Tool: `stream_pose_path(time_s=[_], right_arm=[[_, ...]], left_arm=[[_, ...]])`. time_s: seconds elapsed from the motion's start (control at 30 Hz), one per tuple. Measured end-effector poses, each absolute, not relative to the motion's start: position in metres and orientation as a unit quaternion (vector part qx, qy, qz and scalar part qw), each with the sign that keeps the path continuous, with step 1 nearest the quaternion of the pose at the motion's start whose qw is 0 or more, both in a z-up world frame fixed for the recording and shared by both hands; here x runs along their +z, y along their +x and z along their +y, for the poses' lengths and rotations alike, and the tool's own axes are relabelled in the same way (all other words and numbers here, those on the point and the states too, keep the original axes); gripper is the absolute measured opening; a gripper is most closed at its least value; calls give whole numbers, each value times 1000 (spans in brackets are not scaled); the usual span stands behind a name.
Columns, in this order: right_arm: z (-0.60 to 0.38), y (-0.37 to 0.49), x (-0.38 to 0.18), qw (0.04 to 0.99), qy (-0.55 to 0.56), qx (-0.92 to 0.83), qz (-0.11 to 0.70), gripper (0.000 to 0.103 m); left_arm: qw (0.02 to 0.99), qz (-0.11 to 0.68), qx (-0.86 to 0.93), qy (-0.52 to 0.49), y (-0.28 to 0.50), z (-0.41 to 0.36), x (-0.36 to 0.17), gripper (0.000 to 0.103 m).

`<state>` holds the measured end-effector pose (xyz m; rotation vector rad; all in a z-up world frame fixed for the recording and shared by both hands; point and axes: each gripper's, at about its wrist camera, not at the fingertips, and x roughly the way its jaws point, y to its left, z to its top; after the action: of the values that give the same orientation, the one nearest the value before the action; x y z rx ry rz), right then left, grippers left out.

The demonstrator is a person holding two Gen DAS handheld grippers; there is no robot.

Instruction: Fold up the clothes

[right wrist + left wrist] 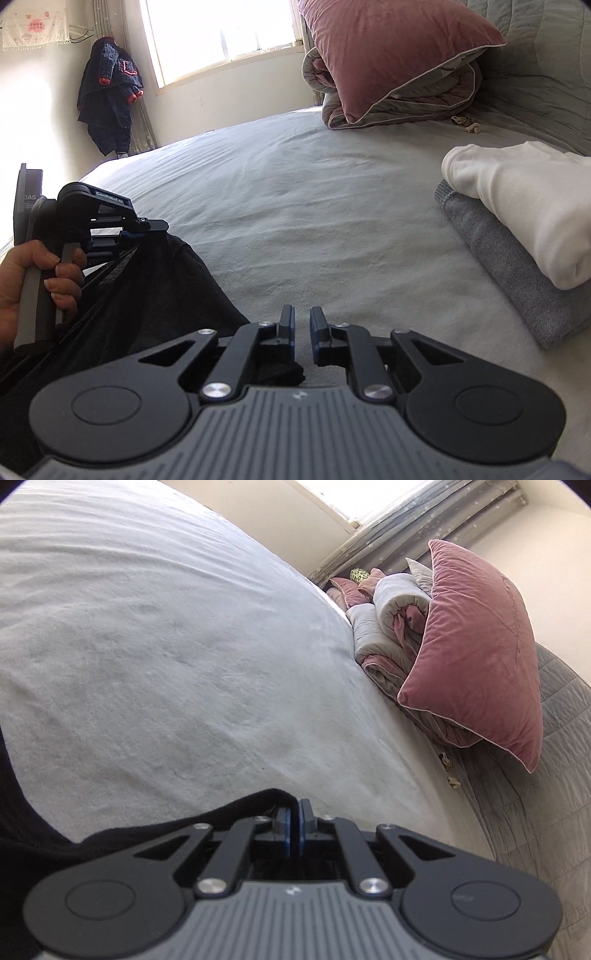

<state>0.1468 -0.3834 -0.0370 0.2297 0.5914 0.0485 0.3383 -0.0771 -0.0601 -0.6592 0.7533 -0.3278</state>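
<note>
A black garment [155,295] lies bunched on the pale bed sheet [295,203] at the lower left. A person's hand [33,284] holds my left gripper [147,227], which is shut on the garment's upper edge and lifts it off the sheet. In the left wrist view the left gripper [299,808] has its pads pressed together, and the black garment [37,830] runs up to them from the left. My right gripper [302,321] hovers at the garment's right edge with a narrow gap between its fingers. Only sheet shows in that gap.
A folded white garment [524,206] rests on a folded grey one [509,280] at the right of the bed. A pink pillow [391,48] leans on a rolled quilt [424,107] at the far end. A dark jacket [110,96] hangs near the window.
</note>
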Motion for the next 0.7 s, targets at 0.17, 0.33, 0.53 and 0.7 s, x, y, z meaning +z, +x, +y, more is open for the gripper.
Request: stream_pose_path(time_s=[0.17, 0.33, 0.53, 0.7], right_arm=[[-379, 144, -38, 946, 106, 48, 302, 38], [-365, 144, -41, 944, 63, 58, 318, 27], [-356, 146, -45, 944, 24, 48, 327, 6], [-364, 149, -47, 948, 13, -1, 317, 5]], left_arm=[[864, 364, -153, -311, 338, -75, -67, 4], [865, 364, -156, -307, 337, -74, -67, 4], [879, 330, -169, -299, 333, -74, -56, 3], [885, 309, -199, -285, 333, -85, -50, 3]])
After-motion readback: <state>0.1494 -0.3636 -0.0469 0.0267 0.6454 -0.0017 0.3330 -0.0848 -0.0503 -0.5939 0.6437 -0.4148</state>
